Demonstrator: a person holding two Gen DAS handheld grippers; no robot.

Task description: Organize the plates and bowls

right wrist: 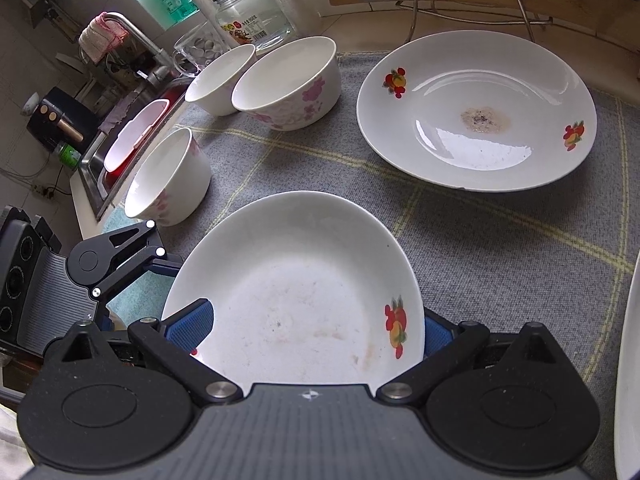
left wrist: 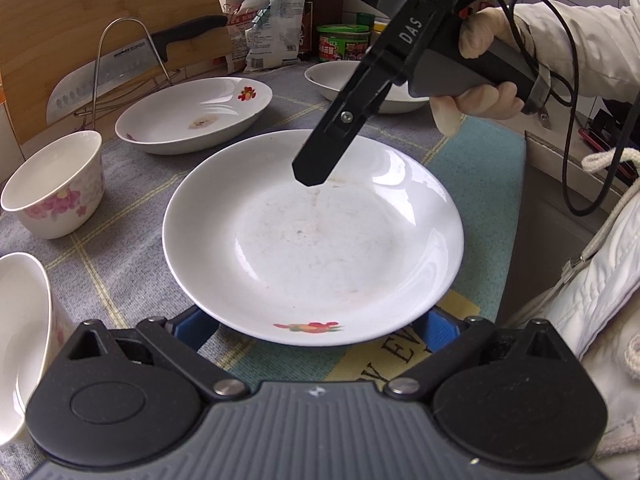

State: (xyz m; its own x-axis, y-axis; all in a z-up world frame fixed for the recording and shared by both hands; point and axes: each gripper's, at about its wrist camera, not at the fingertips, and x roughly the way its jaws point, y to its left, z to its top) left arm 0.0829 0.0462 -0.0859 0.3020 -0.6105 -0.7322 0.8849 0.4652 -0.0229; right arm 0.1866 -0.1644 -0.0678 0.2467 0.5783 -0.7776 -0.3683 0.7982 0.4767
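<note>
A white plate with a fruit print (left wrist: 312, 240) lies on the grey mat; it also shows in the right wrist view (right wrist: 296, 300). My left gripper (left wrist: 316, 330) is open, its blue pads either side of the plate's near rim. My right gripper (right wrist: 312, 332) is open too, its jaws straddling the plate's far rim; it appears from outside in the left wrist view (left wrist: 310, 178). A second stained plate (left wrist: 192, 114) lies behind, also in the right wrist view (right wrist: 476, 112). A third plate (left wrist: 360, 84) lies further back. Three floral bowls (right wrist: 288, 84) (right wrist: 220, 78) (right wrist: 168, 176) stand to the side.
A knife on a wire rack (left wrist: 120, 68) leans against a cutting board (left wrist: 100, 8). Jars and packets (left wrist: 344, 42) stand at the back. A sink with a red basin (right wrist: 136, 136) lies beyond the bowls. A glass jar (right wrist: 248, 12) stands by it.
</note>
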